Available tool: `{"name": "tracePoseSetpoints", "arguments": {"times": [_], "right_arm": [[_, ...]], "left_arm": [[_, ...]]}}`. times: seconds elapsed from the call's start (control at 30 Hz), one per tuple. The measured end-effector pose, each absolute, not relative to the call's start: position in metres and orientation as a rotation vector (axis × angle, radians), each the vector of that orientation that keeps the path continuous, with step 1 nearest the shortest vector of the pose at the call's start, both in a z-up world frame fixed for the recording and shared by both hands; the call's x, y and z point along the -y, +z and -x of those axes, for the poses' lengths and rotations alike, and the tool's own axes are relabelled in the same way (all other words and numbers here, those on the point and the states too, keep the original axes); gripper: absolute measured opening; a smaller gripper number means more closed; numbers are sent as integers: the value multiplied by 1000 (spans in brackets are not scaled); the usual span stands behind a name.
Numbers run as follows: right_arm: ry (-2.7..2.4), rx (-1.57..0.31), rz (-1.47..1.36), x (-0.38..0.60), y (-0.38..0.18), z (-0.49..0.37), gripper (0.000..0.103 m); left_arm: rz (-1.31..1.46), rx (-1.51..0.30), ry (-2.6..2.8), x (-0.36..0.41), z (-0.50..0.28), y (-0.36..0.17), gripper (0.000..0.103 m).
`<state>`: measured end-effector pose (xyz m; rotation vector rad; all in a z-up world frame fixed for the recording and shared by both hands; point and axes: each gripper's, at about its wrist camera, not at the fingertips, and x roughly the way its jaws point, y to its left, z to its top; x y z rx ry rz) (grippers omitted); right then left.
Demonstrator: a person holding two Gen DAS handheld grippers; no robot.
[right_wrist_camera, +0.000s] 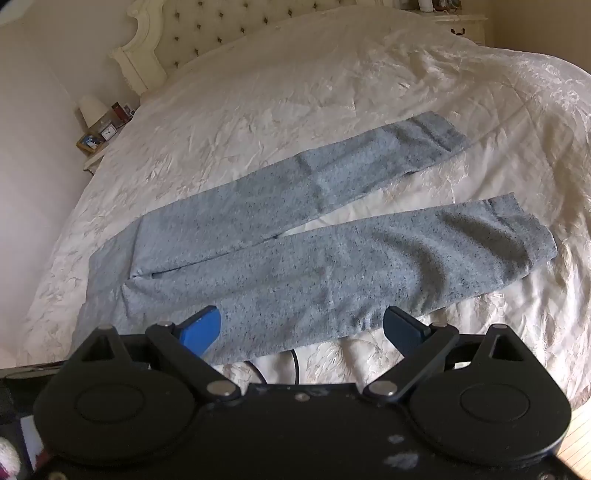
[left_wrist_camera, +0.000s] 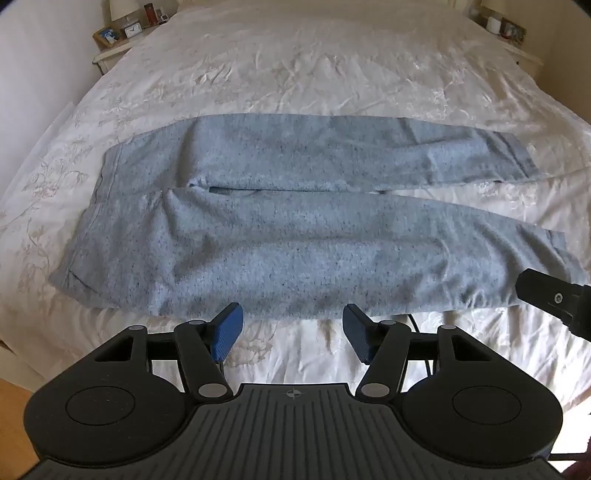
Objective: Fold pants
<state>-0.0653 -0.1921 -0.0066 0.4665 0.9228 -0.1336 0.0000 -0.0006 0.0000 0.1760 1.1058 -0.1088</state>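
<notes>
Grey sweatpants (left_wrist_camera: 295, 229) lie flat on the cream bedspread (left_wrist_camera: 295, 74) just ahead of both tongs, legs parted (waistband toward the left). Left gripper (left_wrist_camera: 292, 334) and right gripper (right_wrist_camera: 303, 330) hover wide apart, holding nothing.

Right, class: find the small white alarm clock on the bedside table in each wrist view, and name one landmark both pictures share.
Left wrist view: alarm clock at top left, beside a framed photo.
Right wrist view: alarm clock at the left edge, below the lamp.
Shared landmark: the grey pants spread flat on the bed.
</notes>
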Motion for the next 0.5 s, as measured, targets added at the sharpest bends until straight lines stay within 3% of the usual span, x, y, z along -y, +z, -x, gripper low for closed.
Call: {"name": "tracePoseSetpoints", "arguments": {"times": [0.5], "right_arm": [[-129, -935, -487, 197, -13, 65, 100]], "left_arm": [[-190, -1126, -102, 4, 0, -4, 59]]}}
